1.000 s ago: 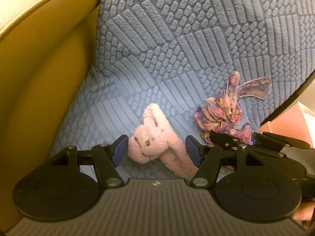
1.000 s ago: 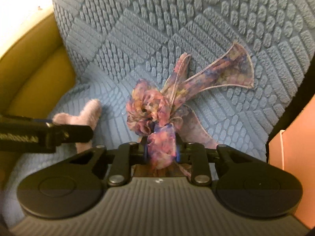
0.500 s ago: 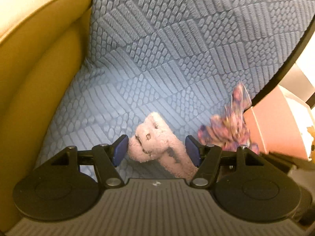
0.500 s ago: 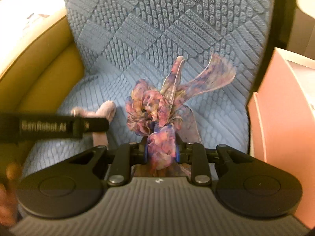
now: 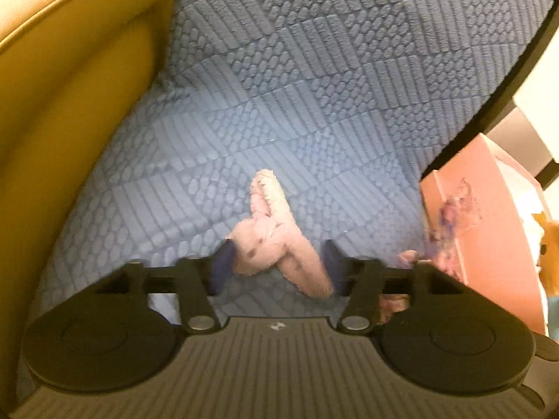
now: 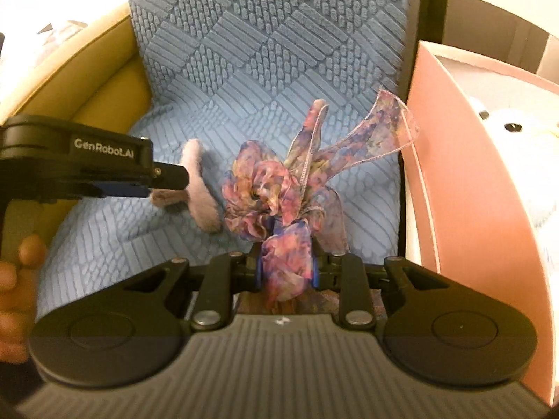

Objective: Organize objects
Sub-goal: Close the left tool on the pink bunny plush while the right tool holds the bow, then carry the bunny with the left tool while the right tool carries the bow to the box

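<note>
A fluffy pink hair tie [image 5: 272, 241] lies on the blue textured blanket [image 5: 314, 87]. My left gripper [image 5: 277, 265] is open, with one finger on each side of the tie. The tie also shows in the right wrist view [image 6: 199, 188], beside the left gripper's body [image 6: 87, 160]. My right gripper [image 6: 286, 267] is shut on a flowery pink-and-purple ribbon bow [image 6: 286, 188] and holds it above the blanket, next to a pink box [image 6: 464, 181]. In the left wrist view the bow [image 5: 454, 220] is a blur in front of that pink box [image 5: 489, 230].
A mustard-yellow sofa arm [image 5: 63, 111] borders the blanket on the left. The pink box holds a white plush toy [image 6: 517, 153]. An orange plush [image 5: 548, 244] shows at the right edge of the left wrist view. A hand [image 6: 17, 279] holds the left gripper.
My right gripper lifted the ribbon bow off the blanket and carried it right, toward the pink box. My left gripper stayed open around the pink hair tie.
</note>
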Demonstrator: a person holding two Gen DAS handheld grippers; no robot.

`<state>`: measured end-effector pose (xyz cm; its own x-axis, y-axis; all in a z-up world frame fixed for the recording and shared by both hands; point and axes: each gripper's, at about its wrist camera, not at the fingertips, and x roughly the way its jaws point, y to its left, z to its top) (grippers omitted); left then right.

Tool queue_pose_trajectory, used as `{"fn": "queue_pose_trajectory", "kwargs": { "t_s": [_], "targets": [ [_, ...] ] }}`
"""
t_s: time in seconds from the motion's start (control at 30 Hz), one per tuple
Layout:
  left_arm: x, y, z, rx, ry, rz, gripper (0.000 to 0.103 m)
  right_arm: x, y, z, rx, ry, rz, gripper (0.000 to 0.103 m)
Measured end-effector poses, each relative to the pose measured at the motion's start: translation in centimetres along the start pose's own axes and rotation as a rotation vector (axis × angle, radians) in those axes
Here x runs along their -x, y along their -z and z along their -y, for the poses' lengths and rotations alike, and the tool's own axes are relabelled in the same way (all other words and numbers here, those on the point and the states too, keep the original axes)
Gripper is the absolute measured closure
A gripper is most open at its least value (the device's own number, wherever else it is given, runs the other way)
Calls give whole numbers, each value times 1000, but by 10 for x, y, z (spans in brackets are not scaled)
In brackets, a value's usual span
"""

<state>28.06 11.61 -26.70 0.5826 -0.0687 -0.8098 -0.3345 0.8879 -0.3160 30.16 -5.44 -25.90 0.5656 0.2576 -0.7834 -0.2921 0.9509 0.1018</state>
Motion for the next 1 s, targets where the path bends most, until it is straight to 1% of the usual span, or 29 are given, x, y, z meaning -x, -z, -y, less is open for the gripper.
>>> {"fn": "queue_pose_trajectory", "kwargs": {
  "t_s": [0.07, 0.23, 0.33, 0.43, 0.47, 0.5, 0.53, 0.57, 0.6, 0.77, 0.87, 1.0],
  "targets": [
    [0, -1, -3, 6, 0, 14, 19, -3, 0, 5, -3, 6, 0, 75],
    [-16, -1, -5, 9, -18, -12, 19, -10, 2, 13, -20, 0, -9, 75],
    [-26, 0, -1, -5, -30, -18, 19, -16, 0, 15, -36, -11, -20, 75],
    [-36, -2, 4, -21, -51, -20, 20, -20, -4, 14, -49, -2, -23, 75],
    [-40, -3, 5, -25, -60, -19, 21, -22, -5, 14, -54, 0, -25, 75],
    [-43, -4, 6, -25, -71, -17, 28, -23, -6, 15, -59, 2, -27, 75],
    [-45, -5, 6, -20, -90, -13, 31, -24, -7, 15, -63, 3, -28, 75],
    [-45, -5, 6, -22, -107, 1, 40, -24, -7, 15, -66, 1, -27, 75],
    [-45, -6, 6, -25, -121, 6, 46, -24, -8, 15, -65, 0, -28, 75],
    [-39, -2, 1, -13, -106, 10, 48, -22, -8, 20, -81, 3, -23, 75],
    [-30, 3, -1, -13, -78, 13, 48, -15, -7, 24, -104, 20, 5, 75],
    [-14, 16, -4, -2, -44, 4, 48, -5, -4, 26, -117, 10, -6, 75]
  ]
}}
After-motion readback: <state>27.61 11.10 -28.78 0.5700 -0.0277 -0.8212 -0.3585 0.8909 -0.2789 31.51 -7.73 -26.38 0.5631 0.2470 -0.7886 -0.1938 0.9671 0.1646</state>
